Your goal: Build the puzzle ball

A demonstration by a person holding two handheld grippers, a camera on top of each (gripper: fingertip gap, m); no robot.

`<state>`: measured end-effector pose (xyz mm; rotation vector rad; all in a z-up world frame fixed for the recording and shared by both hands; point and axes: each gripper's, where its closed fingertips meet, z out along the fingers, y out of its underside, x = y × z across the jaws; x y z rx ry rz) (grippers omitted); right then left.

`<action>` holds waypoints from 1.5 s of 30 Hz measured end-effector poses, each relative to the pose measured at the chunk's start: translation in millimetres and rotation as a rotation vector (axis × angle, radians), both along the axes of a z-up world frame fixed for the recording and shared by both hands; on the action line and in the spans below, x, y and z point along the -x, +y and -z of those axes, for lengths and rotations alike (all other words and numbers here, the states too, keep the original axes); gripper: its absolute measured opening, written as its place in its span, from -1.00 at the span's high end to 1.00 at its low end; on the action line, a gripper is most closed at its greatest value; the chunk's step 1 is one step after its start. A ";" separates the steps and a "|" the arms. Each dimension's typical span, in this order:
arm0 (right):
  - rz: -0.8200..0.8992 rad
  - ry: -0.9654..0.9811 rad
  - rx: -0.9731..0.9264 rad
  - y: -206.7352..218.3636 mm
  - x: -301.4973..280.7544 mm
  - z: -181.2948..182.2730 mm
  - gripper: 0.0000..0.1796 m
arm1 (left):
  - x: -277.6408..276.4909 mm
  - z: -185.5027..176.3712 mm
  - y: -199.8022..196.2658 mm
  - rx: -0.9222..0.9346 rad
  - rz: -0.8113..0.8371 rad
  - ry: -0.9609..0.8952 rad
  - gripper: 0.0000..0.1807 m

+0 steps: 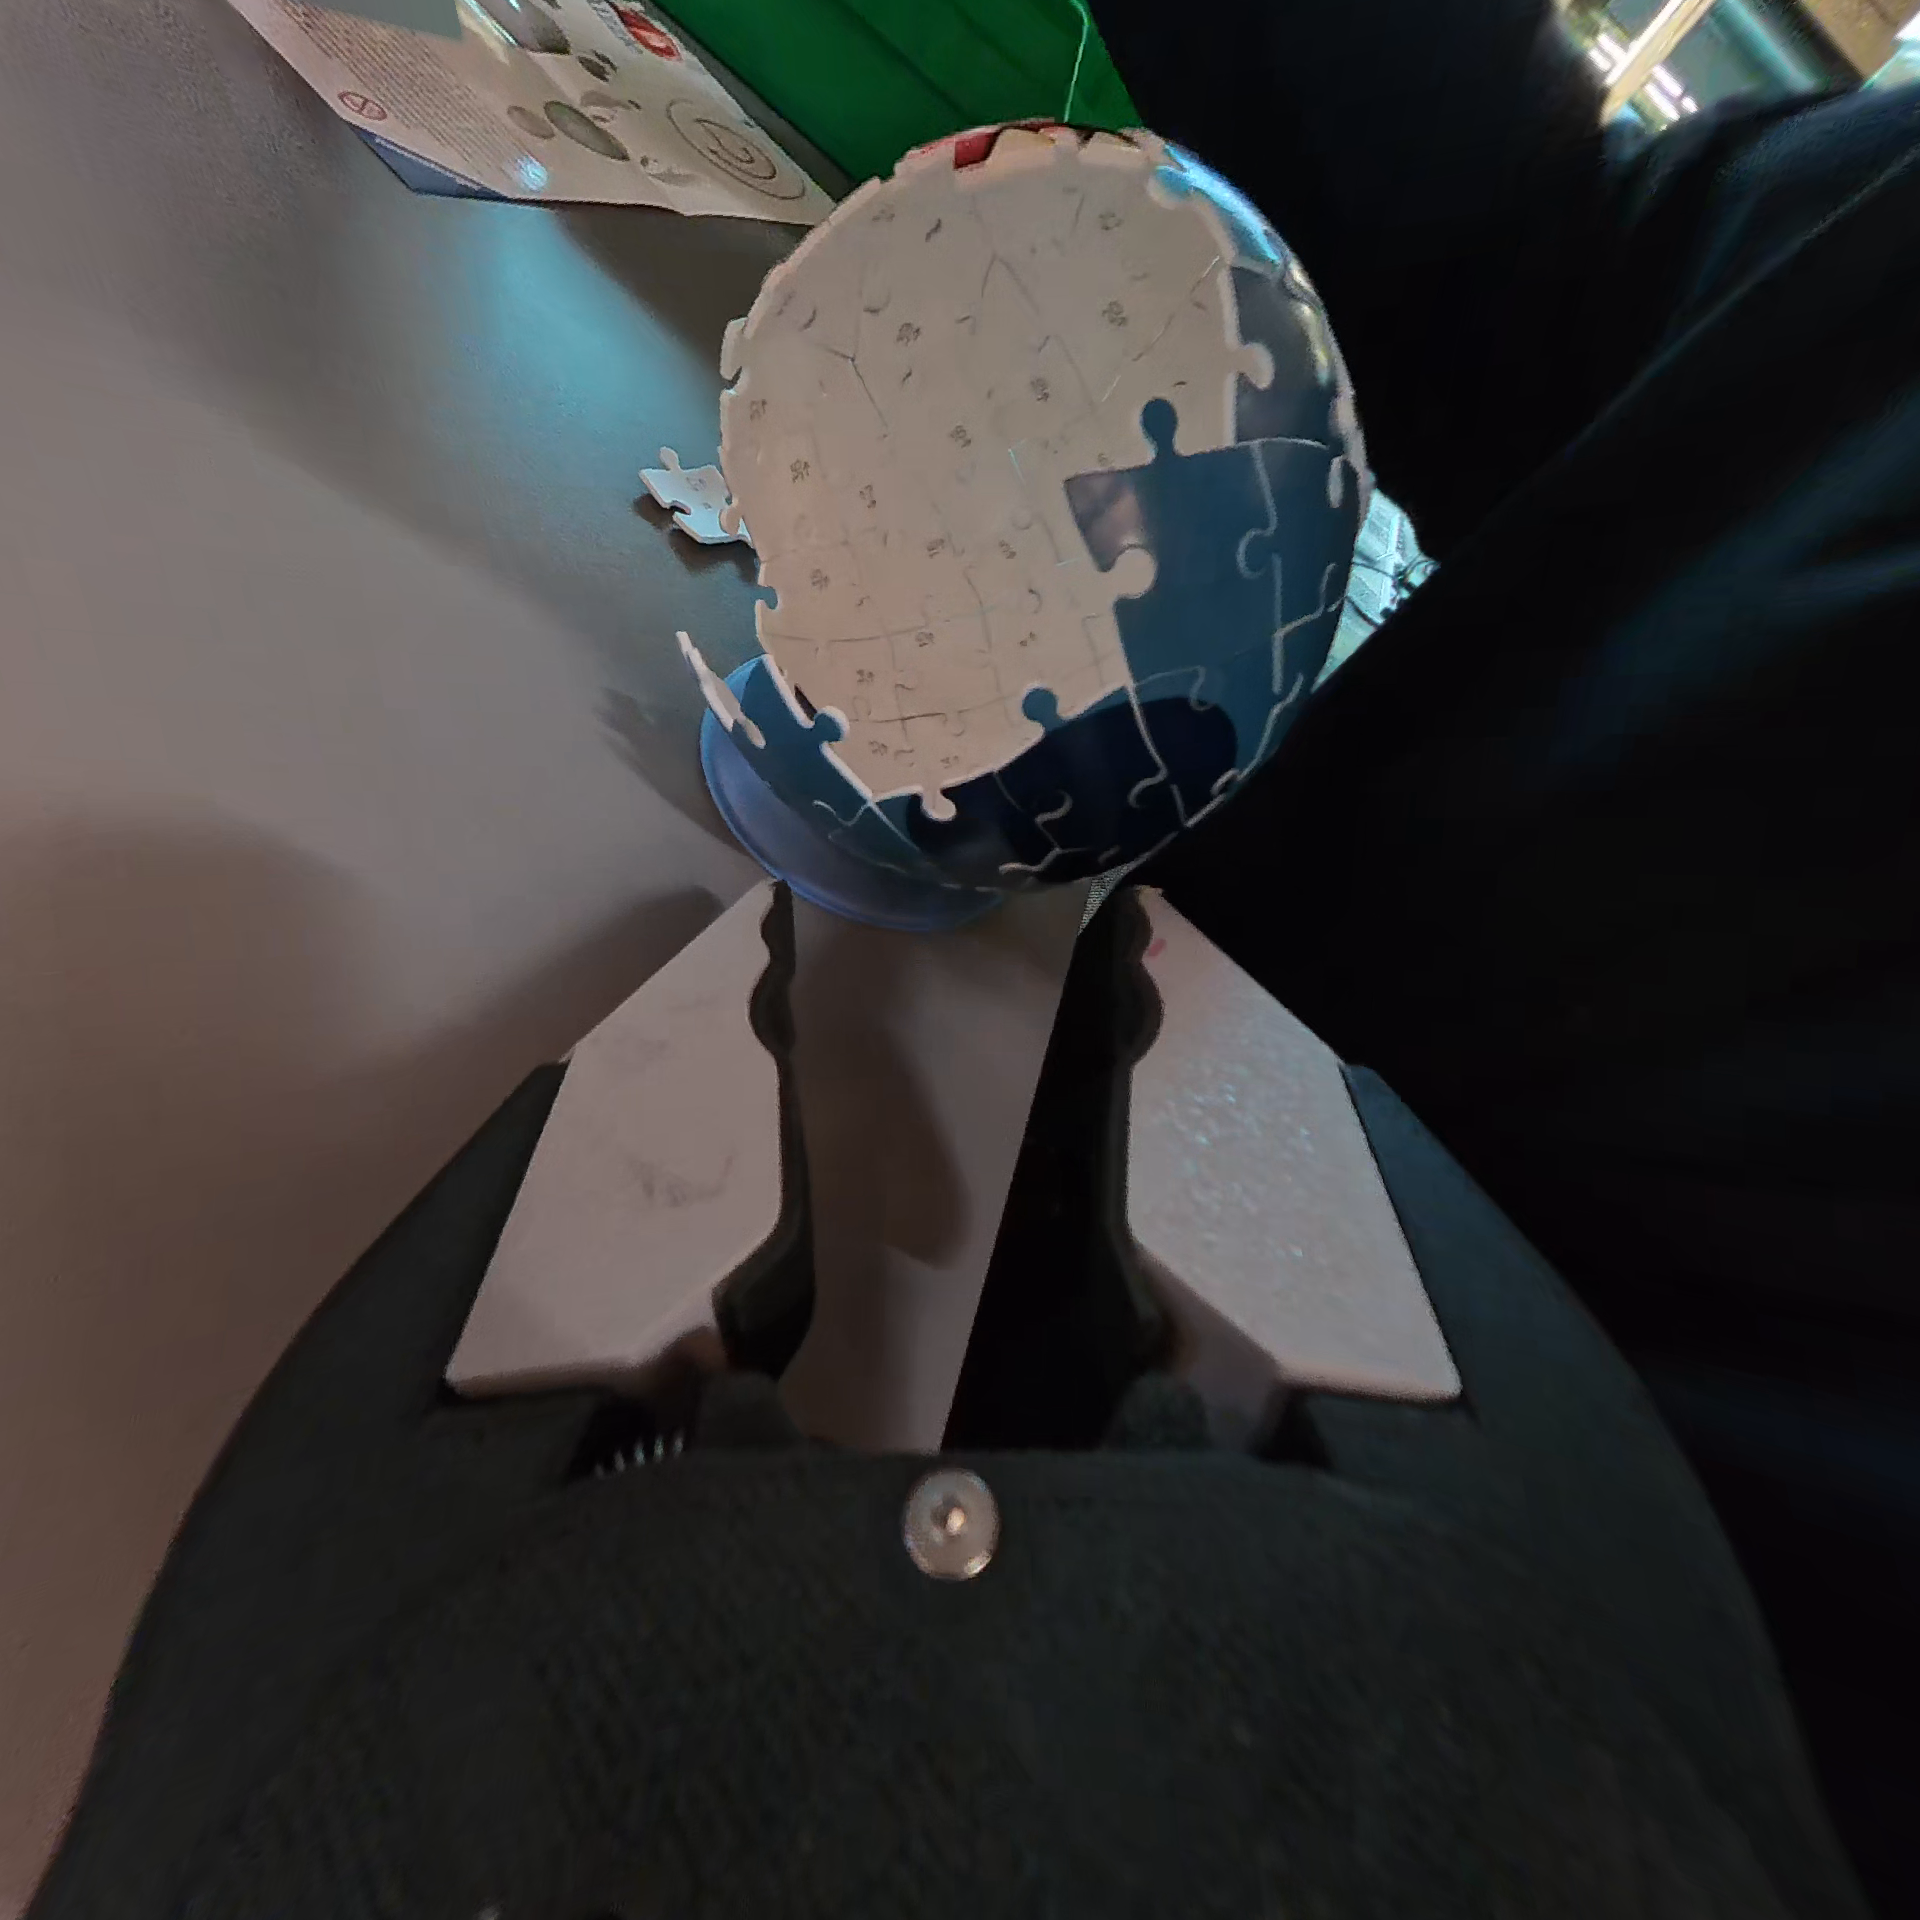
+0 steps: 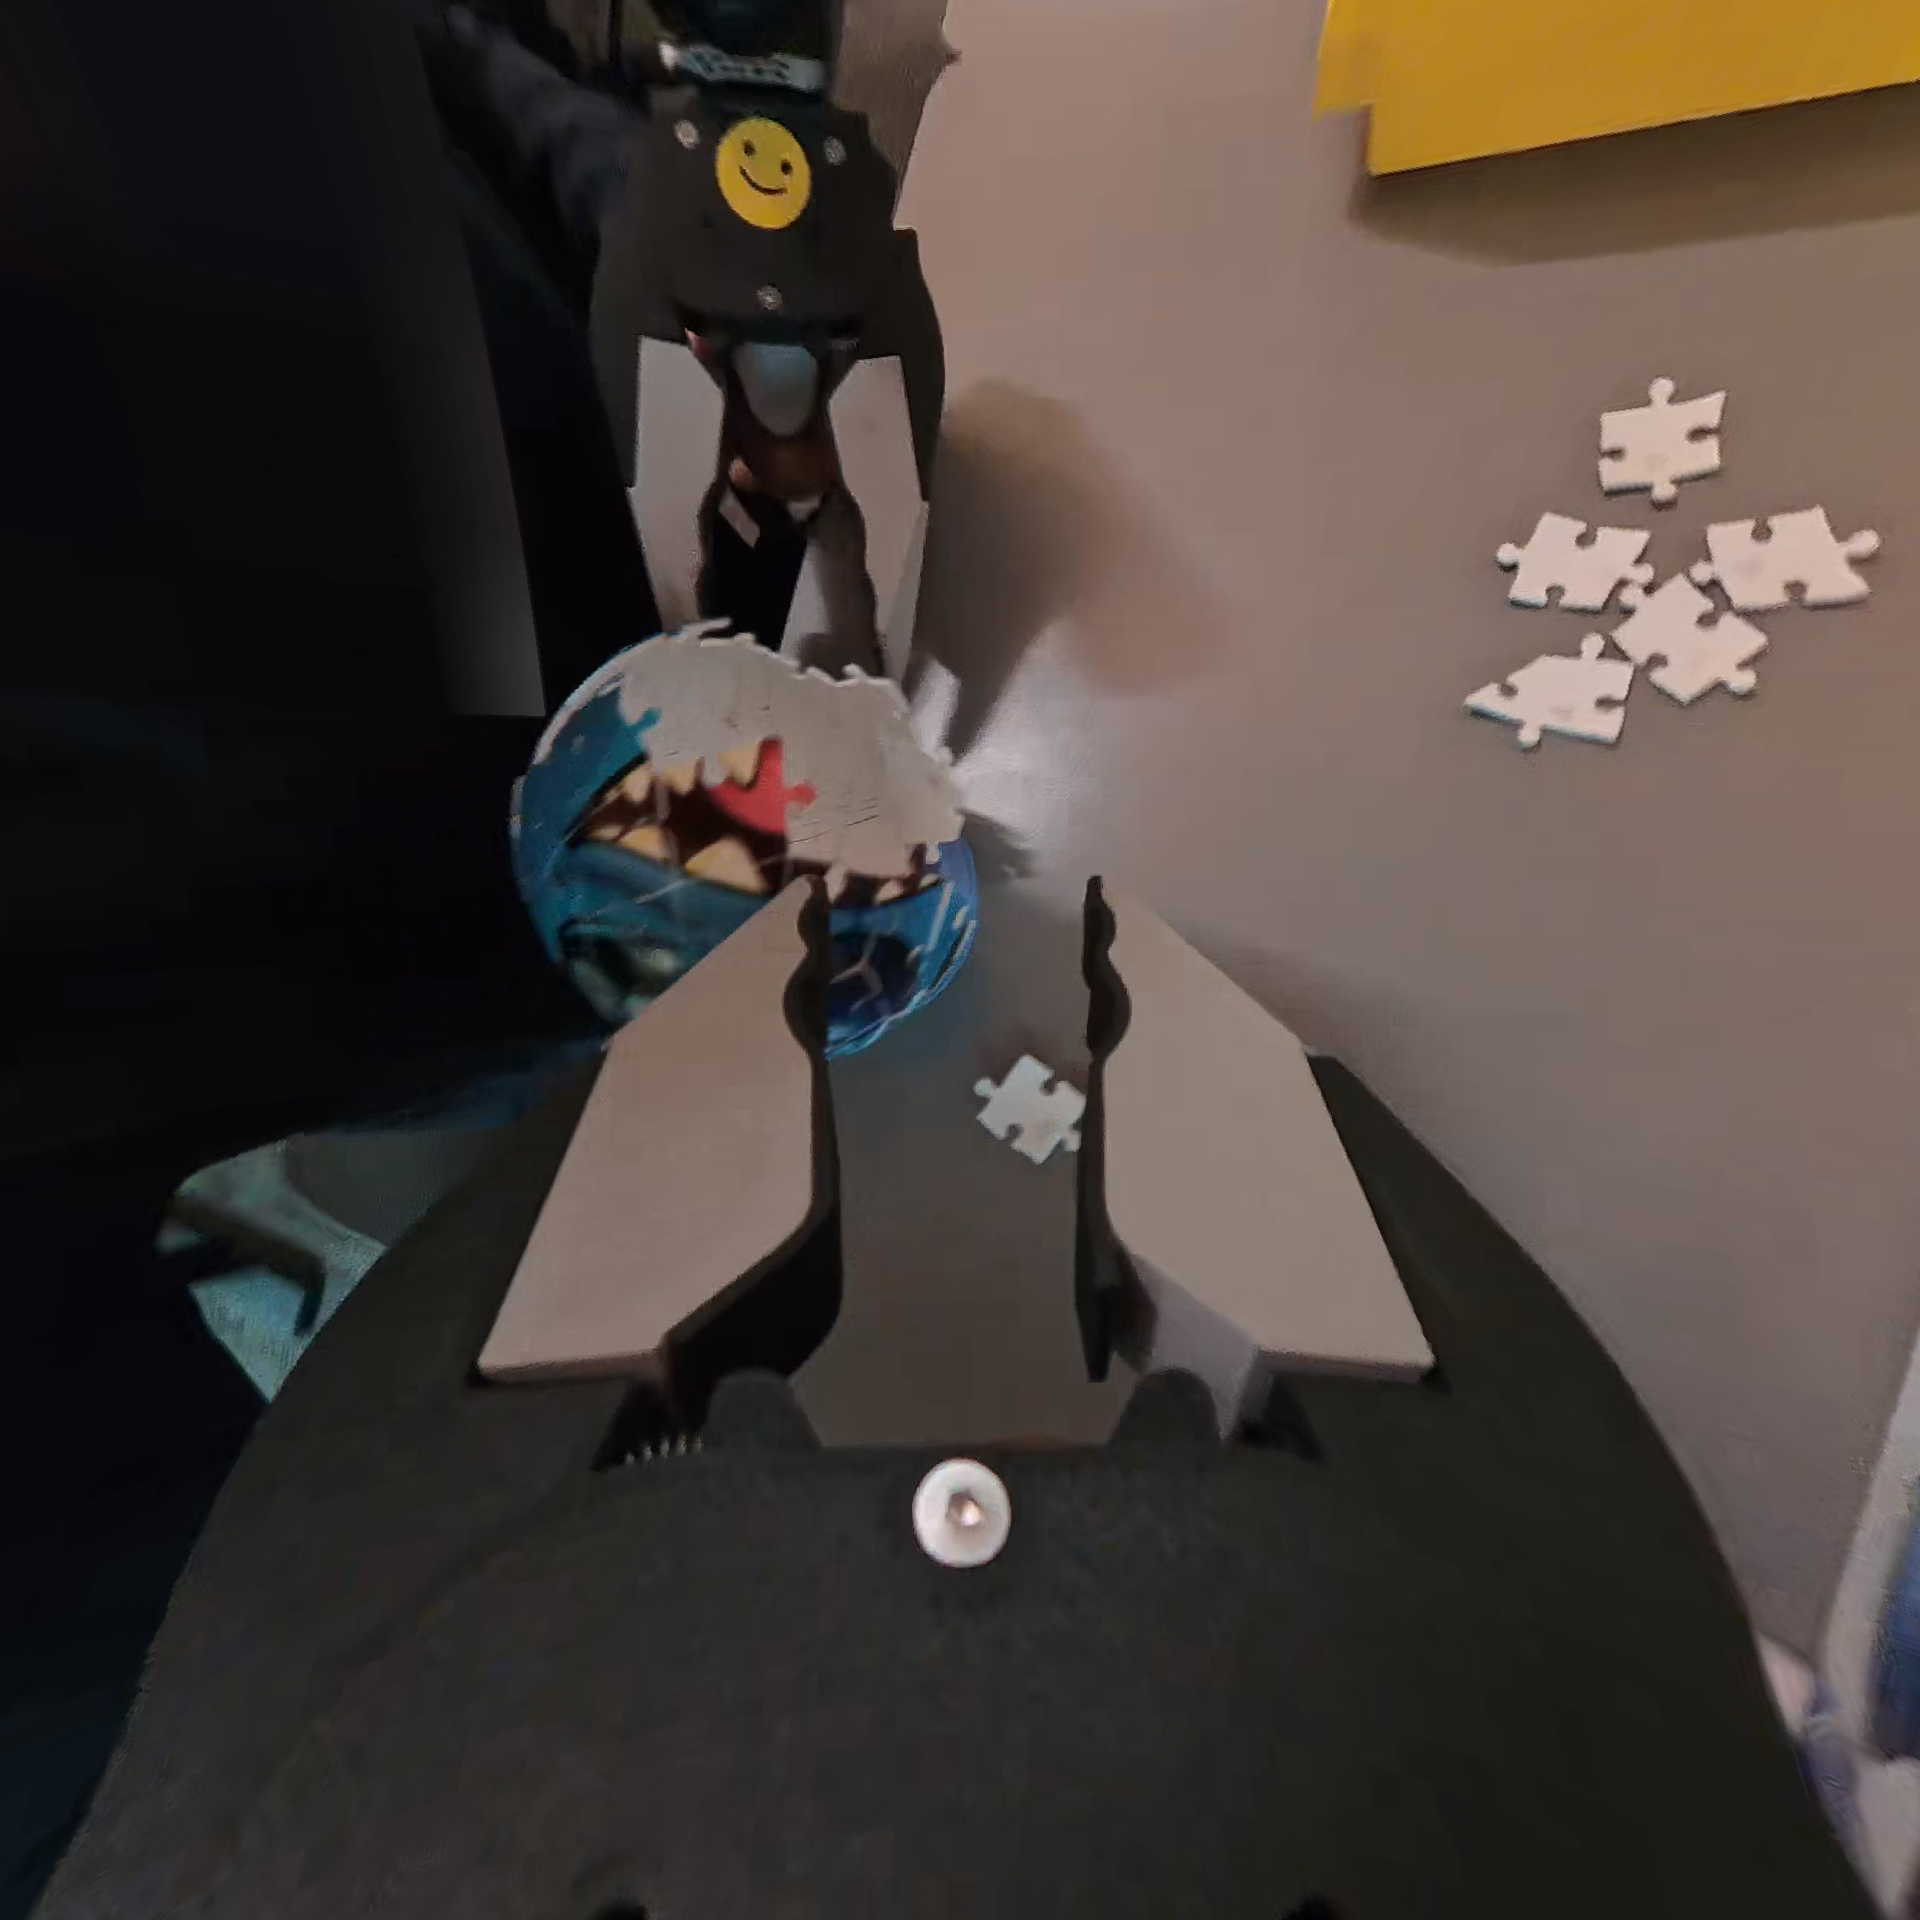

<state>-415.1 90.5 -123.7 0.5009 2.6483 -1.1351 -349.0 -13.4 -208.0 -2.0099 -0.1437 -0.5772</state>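
The half-built puzzle ball [image 1: 1039,540] sits on a blue ring stand [image 1: 821,842] on the grey table. Its open side shows the white inner faces of the pieces; the outside is blue. My left gripper [image 1: 951,904] is open and empty just in front of the stand. In the right wrist view the ball [image 2: 727,831] lies just beyond my right gripper [image 2: 951,894], which is open and empty. One loose white piece [image 2: 1032,1107] lies between the right fingers on the table. It also shows in the left wrist view [image 1: 691,499] behind the ball. The left gripper [image 2: 790,644] shows across the ball.
Several loose white pieces [image 2: 1673,603] lie on the table to the right. A yellow box [image 2: 1621,73] is at the far right. A printed instruction sheet [image 1: 540,114] and a green box [image 1: 904,73] lie behind the ball. A person's dark clothing [image 1: 1662,831] fills the table's near side. The grippers' ends are close to 15 centimeters from one another. Between my right fingertips and the loose white piece [image 2: 1032,1107] there is roughly 12 centimeters. The left camera catches it too, in the left wrist view [image 1: 702,504].
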 end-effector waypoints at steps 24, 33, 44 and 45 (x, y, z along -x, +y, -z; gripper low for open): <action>0.403 0.221 0.208 -5.2 -92.3 54.8 0.15 | -9.7 3.1 15.1 0.014 -0.033 0.019 0.05; 0.377 0.222 0.189 -14.6 -92.1 61.4 0.07 | -14.9 2.0 20.5 0.004 -0.012 0.018 0.08; 0.367 0.254 0.174 -16.9 -88.1 65.8 -0.04 | -17.3 6.5 20.0 0.028 -0.001 0.034 0.05; 0.362 0.254 0.169 -18.1 -88.1 67.3 -0.05 | -17.4 7.3 20.4 0.032 -0.003 0.042 0.05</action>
